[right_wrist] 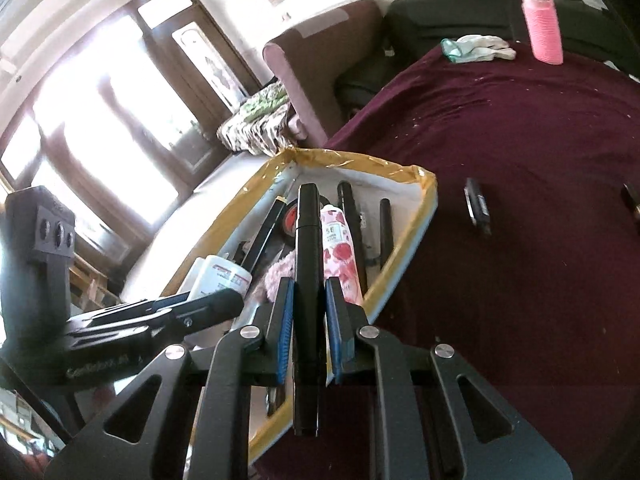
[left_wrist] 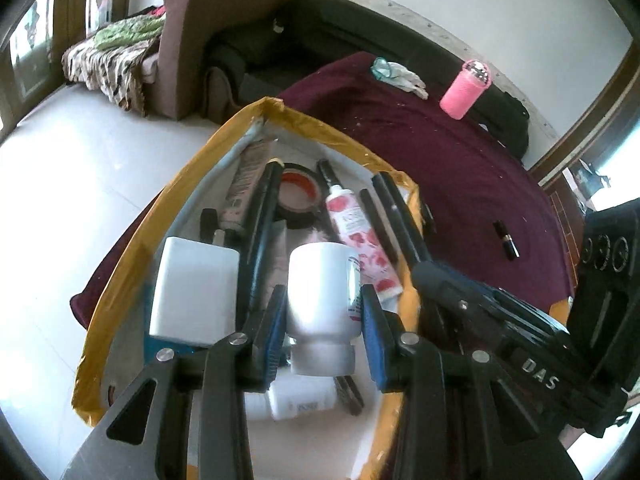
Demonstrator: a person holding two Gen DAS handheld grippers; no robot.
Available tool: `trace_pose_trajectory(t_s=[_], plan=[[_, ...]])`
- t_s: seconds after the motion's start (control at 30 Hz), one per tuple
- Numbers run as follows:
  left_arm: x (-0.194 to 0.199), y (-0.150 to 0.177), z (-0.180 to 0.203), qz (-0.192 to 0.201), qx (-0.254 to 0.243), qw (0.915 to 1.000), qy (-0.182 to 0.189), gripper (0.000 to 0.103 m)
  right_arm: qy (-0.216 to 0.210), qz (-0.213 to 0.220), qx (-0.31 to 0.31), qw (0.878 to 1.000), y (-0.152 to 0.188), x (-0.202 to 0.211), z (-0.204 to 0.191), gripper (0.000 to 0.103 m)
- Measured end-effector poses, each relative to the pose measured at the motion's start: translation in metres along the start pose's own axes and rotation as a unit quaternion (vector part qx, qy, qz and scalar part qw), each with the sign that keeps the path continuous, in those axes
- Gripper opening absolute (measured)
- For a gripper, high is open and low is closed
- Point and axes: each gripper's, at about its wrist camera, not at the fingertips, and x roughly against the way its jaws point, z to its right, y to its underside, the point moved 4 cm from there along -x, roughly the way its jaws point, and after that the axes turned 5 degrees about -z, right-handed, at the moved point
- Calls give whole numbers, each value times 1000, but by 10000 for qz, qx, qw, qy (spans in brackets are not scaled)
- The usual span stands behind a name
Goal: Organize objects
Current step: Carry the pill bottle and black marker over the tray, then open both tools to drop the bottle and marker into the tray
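Note:
A shallow box with a yellow-taped rim (left_wrist: 132, 240) (right_wrist: 424, 216) sits on a maroon cloth and holds several cosmetics. My left gripper (left_wrist: 322, 312) is shut on a white bottle (left_wrist: 320, 300), held over the box. My right gripper (right_wrist: 308, 312) is shut on a long black tube (right_wrist: 307, 264), held over the box's near edge. In the box lie a rose-print tube (left_wrist: 360, 240) (right_wrist: 340, 252), a roll of tape (left_wrist: 298, 194), a white block (left_wrist: 192, 292) and black pens. A black lipstick (left_wrist: 507, 240) (right_wrist: 478, 204) lies on the cloth outside the box.
A pink ribbed bottle (left_wrist: 464, 88) (right_wrist: 544, 24) stands at the cloth's far edge beside crumpled gloves (left_wrist: 400, 74) (right_wrist: 480, 48). A brown sofa (left_wrist: 192, 40) and a dark couch stand behind. White floor (left_wrist: 60, 184) lies to the left.

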Motion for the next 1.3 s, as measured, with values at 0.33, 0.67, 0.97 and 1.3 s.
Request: trace_pose_trajectory(t_s=[0.33, 0.67, 0.97, 1.3], plan=[[-16, -4, -8, -196, 63, 9998, -51, 31, -49, -239, 260, 9994, -17, -42, 3, 13], [-17, -3, -10, -196, 55, 9997, -157, 31, 33, -222, 520, 9984, -5, -48, -2, 13], [-7, 2, -14, -150, 282, 9991, 276, 46, -182, -134, 281, 9993, -7, -44, 2, 26], [20, 14, 0, 179, 176, 9987, 447, 52, -470, 170, 131, 9987, -14, -30, 5, 52]])
